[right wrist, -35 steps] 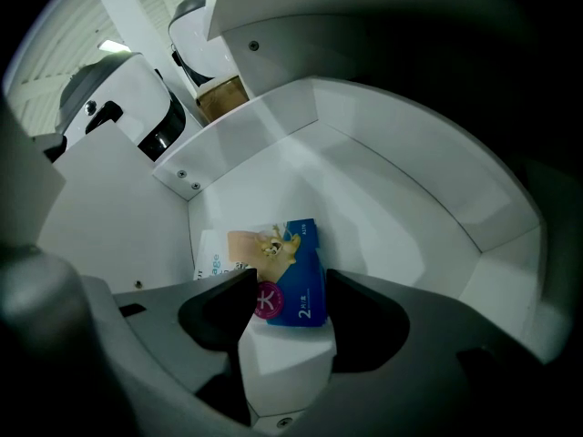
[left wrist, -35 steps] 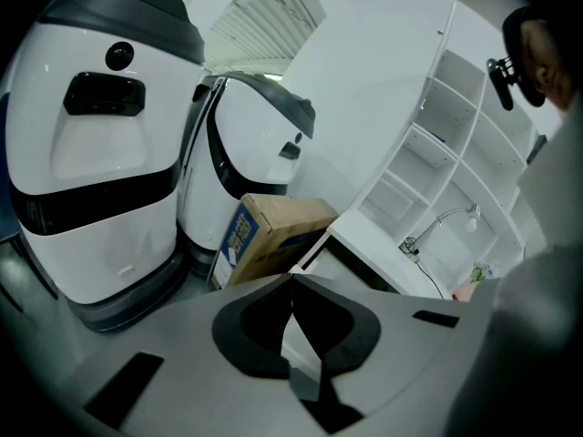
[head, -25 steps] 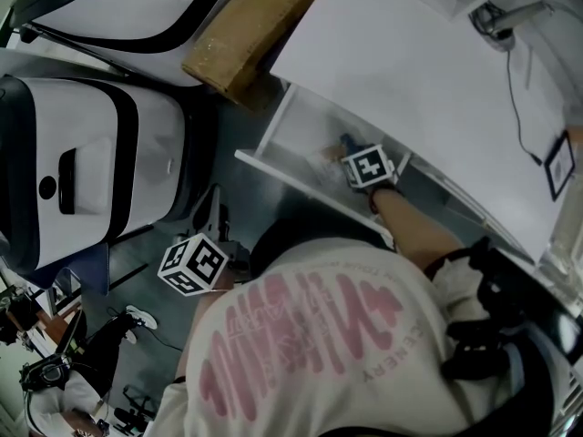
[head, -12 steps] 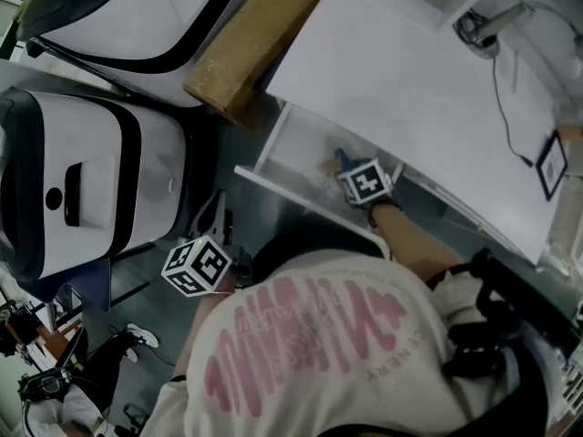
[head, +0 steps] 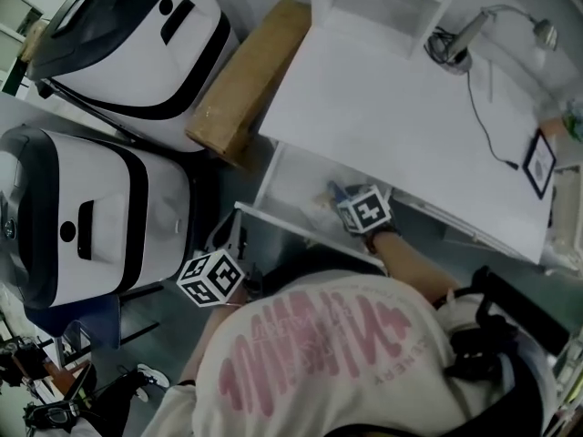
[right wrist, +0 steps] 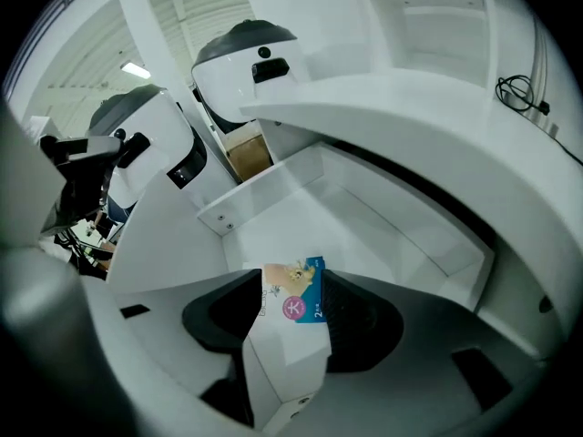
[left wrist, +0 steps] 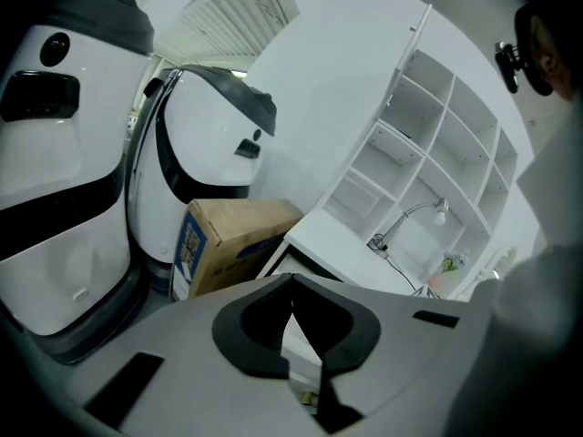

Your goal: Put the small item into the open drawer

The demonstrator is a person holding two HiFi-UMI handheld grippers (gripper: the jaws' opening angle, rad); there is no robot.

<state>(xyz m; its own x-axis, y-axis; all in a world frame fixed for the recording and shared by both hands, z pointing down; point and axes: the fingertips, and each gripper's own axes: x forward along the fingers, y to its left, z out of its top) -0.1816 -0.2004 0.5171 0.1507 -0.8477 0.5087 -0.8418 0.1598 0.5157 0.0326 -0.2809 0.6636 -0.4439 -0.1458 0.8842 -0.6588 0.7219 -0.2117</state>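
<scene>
Of our two grippers, the right gripper (right wrist: 293, 280) stands with its jaws apart, though they have just been closing a little; its pads press on nothing, and in the gap between them we see the one small packet (right wrist: 297, 300), blue and white with a pink round mark, lying flat on the floor of the single open drawer (right wrist: 383, 235) near its front wall; the left gripper (left wrist: 291, 279) has its jaw tips together with nothing between them. We count two marker cubes: the right one (head: 364, 209) sits over the drawer and the left one (head: 211, 279) just off the drawer's front left corner. The right forearm (head: 410, 262) stretches from the shirt (head: 319, 353) to the drawer, its gripper tipped steeply down into it; the left gripper is held low and tilted only a little below level, facing the one cardboard box (head: 246, 85) and the one white desk (head: 392, 107) above the drawer. Farther out we count two big white machine housings with black bands, one (head: 137, 53) behind the other (head: 82, 217), one desk lamp (head: 465, 35), and one shelf unit (left wrist: 428, 144) of open cubbies.
</scene>
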